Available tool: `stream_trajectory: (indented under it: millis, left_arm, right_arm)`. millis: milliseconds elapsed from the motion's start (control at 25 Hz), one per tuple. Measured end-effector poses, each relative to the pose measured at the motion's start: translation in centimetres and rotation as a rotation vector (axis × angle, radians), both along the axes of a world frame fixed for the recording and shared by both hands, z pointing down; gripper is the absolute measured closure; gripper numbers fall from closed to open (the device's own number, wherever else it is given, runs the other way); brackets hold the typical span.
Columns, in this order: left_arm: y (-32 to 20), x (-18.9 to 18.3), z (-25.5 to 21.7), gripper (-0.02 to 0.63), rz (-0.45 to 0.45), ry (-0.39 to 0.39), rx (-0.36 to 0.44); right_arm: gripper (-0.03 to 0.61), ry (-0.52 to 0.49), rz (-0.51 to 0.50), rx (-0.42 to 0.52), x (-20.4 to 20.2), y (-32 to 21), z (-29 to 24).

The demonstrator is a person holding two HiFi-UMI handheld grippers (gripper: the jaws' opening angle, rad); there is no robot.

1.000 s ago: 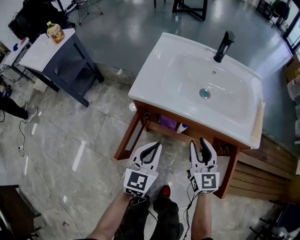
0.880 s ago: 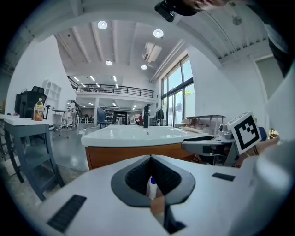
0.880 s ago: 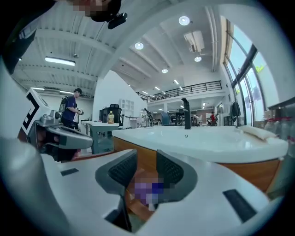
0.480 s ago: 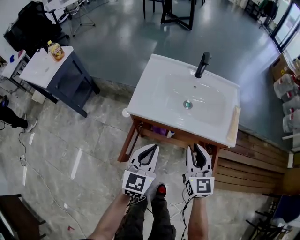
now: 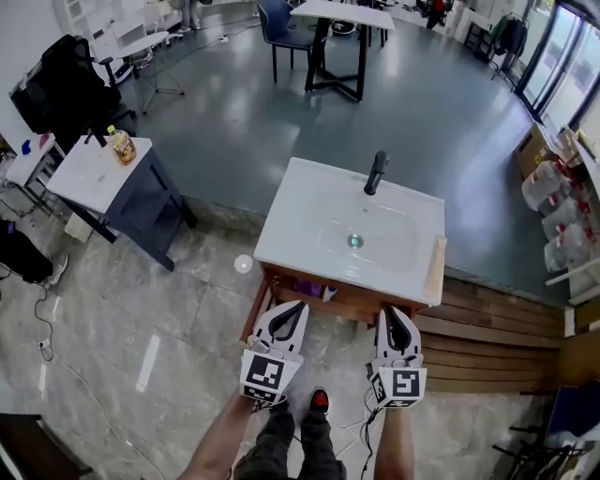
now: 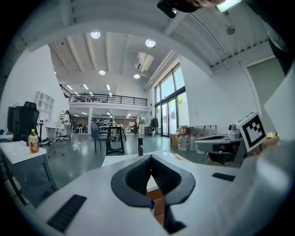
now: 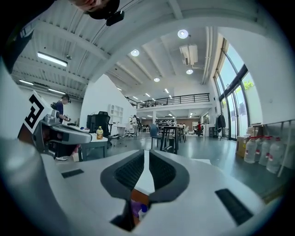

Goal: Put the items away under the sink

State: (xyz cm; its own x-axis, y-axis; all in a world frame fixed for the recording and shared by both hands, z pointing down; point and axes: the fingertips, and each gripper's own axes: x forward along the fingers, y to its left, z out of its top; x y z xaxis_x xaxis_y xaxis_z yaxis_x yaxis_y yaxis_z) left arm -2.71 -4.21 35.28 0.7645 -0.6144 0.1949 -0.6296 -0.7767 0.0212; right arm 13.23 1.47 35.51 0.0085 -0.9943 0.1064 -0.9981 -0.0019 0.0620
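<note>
Overhead, head view: a white sink (image 5: 309, 220) on a wooden stand (image 5: 349, 306) sits at 12 o'clock from both grippers, with a black faucet (image 5: 376, 173) at its far rim.
Items: a purple item (image 5: 302, 286) and a white bottle (image 5: 327, 293) stand side by side on the shelf under the sink, toward its left end.
Left hand: the left gripper (image 5: 298, 307) points at the stand's left half, clear of it; the items lie just past its tip at 12 o'clock.
Right hand: the right gripper (image 5: 392, 311) points at the stand's right half, clear of it and well apart from the items.
Surroundings: a white-topped side worktop (image 5: 80, 178) carrying a yellow bottle (image 5: 120, 145) is at 10 o'clock from the sink; water jugs (image 5: 553, 202) are at 3 o'clock; a dark table (image 5: 339, 28) is at 12 o'clock, far off.
Left gripper view, jaws: the tips meet and nothing is between them; the sink's edge and the wood below it show through the gap lower down.
Left gripper view, beyond: the faucet stands at 12 o'clock over the tips, and the side worktop is at 9 o'clock.
Right gripper view, jaws: they have just been closing and are now narrow, with a thin slit left between the pads and nothing in it.
Right gripper view, beyond: the purple item and white bottle show at 6 o'clock, below the jaw roots; the jugs are at 3 o'clock.
</note>
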Motion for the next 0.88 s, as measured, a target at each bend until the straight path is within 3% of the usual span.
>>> stream_trajectory:
  millis: [280,640,880]
  left_arm:
    - [1.2,-1.1,-3.5,0.607,0.020,0.013,0.021]
    - [4.3,-2.5,-3.7,0.607,0.052,-0.013,0.001]
    - [5.1,-0.8,-4.2,0.607,0.119,-0.005,0.009]
  right_arm:
    - [0.528,0.011,0.048,0.012,-0.7,3.5,-3.0]
    - [0.528,0.000,0.090,0.036,-2.0,7.0,-5.0]
    - [0.528,0.002,0.151,0.033,-1.3,8.8,-4.9]
